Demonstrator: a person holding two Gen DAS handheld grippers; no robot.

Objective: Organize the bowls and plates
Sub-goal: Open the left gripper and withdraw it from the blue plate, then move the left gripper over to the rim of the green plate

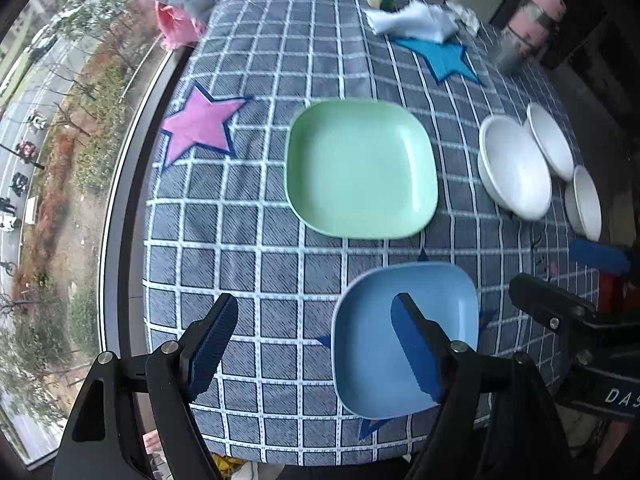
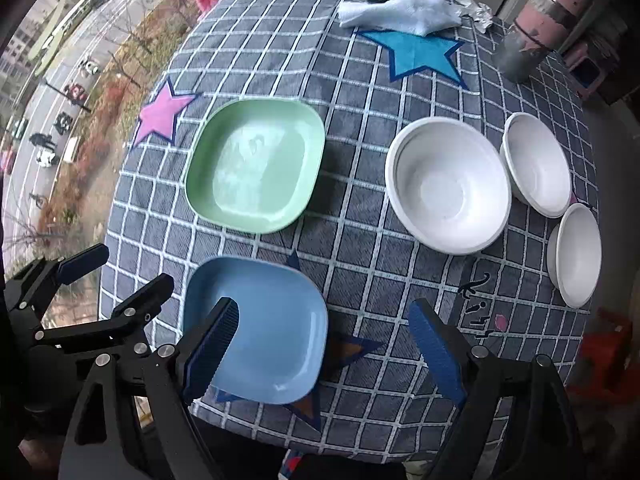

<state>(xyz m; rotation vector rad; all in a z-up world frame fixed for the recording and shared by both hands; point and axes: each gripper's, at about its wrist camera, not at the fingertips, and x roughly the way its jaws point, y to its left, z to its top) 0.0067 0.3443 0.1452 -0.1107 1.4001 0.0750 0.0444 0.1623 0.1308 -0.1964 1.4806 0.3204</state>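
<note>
Hovering wide open and empty, the left gripper [image 1: 316, 344] and right gripper [image 2: 324, 352] leave the square blue plastic plate [image 2: 260, 328] at the table's near edge, green square plate [image 2: 256, 164] mid-table and three white round bowls [image 2: 448, 184] toward its right edge all unstacked.

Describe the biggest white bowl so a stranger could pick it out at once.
Start at the round table with the grey checked cloth. To the right of the green plate sits a cluster of three white bowls. The one you want is nearest that plate and clearly wider than the two smaller bowls beside it near the table's edge.
</note>
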